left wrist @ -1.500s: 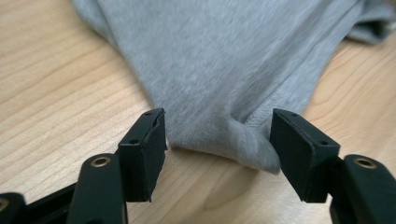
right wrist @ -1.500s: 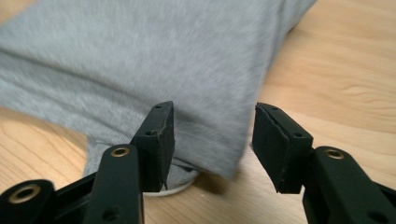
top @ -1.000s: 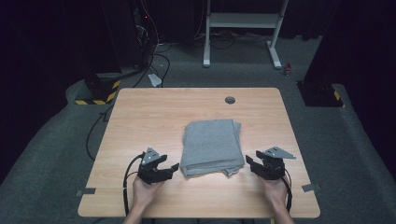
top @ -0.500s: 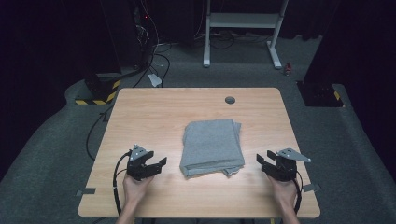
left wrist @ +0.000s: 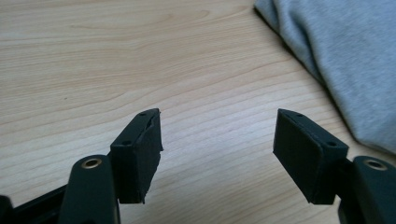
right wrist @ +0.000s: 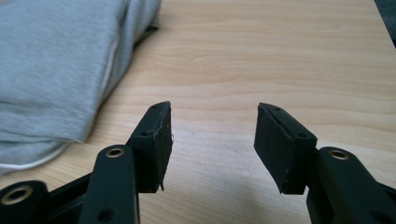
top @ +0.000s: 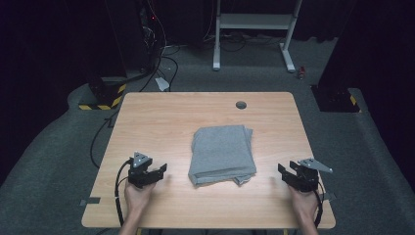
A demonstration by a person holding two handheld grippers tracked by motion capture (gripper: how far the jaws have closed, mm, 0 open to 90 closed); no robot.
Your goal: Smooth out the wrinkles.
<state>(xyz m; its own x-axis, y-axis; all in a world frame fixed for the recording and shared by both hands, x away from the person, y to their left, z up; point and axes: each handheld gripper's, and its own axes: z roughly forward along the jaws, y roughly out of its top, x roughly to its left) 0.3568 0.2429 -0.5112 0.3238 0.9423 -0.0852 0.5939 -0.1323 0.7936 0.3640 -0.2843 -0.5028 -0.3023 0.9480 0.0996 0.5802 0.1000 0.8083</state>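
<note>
A folded grey cloth [top: 222, 154] lies in the middle of the wooden table [top: 161, 112], a loose fold at its near right corner. My left gripper [top: 161, 169] rests low over the table to the cloth's left, open and pointing toward it. In the left gripper view the jaws [left wrist: 217, 140] stand apart over bare wood, the cloth's edge [left wrist: 336, 51] off to the upper right. My right gripper [top: 286, 170] sits to the cloth's right, also open. The right gripper view has its jaws [right wrist: 212, 135] empty over wood, with the cloth [right wrist: 51, 60] at the left.
A round cable hole [top: 241, 104] sits near the table's far edge. Grey carpet surrounds the table, with cables [top: 161, 58] and a white metal frame [top: 254, 22] beyond it. A yellow-black striped base [top: 103, 100] stands at the far left.
Both hands have drawn outward from the cloth's near corners, the left one to the left and the right one to the right. The cloth has stayed in place.
</note>
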